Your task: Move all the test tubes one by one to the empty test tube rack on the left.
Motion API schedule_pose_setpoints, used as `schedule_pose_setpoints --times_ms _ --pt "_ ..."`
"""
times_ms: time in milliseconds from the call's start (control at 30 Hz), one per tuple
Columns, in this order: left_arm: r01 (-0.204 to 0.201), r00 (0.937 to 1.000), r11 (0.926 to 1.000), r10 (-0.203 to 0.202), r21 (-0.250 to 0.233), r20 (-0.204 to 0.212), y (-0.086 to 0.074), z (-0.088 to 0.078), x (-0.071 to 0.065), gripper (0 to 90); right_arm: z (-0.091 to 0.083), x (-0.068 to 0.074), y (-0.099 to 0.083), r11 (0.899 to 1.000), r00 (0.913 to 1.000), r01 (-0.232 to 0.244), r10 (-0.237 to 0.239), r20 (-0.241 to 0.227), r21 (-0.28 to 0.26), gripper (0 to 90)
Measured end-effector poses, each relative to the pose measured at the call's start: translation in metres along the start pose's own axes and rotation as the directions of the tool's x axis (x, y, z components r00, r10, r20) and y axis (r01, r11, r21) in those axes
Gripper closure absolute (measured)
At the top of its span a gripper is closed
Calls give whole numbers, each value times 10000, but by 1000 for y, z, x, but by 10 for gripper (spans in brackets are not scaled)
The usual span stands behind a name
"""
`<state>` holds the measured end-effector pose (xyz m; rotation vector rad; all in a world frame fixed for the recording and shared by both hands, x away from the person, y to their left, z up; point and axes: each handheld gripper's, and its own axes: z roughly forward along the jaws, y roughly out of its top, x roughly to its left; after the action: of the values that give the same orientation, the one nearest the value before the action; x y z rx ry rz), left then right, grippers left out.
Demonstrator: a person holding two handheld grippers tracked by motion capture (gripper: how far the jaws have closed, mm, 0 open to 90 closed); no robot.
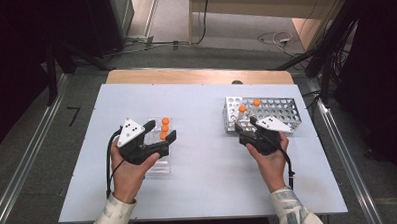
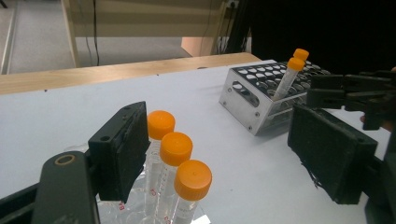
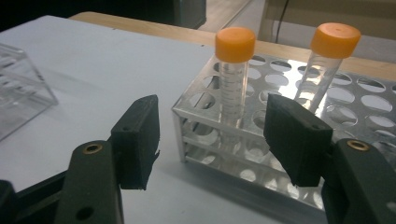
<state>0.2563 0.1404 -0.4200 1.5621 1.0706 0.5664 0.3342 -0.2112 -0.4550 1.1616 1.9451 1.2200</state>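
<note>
Grey floor and cables lie beyond the white table (image 1: 204, 182). Left hand-held gripper (image 1: 159, 133) stands with jaws apart, empty, around three orange-capped tubes (image 2: 175, 172) without touching them; these stand in a clear rack (image 1: 161, 166) left of the table's middle. Right hand-held gripper (image 3: 212, 140) also has its jaws apart and empty, just before a metal rack (image 1: 281, 109) near the right edge, where two capped tubes (image 3: 233, 79) stand, one upright, one tilted.
</note>
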Motion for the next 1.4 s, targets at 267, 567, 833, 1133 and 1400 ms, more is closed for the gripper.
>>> schedule_pose_setpoints --times_ms 267,567,833,1133,1400 --pt "13 10000 10000 -13 -15 26 0 -1 1 208 21 -3 7 9998 9993 93 -99 356 193 393" --pt "51 10000 10000 -50 -43 44 1 -1 1 213 34 -7 7 9996 9976 268 -274 637 101 582" --pt "58 10000 10000 -58 -36 62 1 -2 1 214 38 -5 8 9989 9970 437 -448 628 183 715" --pt "65 10000 10000 -65 -60 37 2 -2 1 215 26 -6 22 9989 9982 386 -373 469 -272 718" --pt "78 10000 9999 -78 -68 13 2 -3 1 215 2 -7 40 9975 9994 203 -185 278 -672 718"
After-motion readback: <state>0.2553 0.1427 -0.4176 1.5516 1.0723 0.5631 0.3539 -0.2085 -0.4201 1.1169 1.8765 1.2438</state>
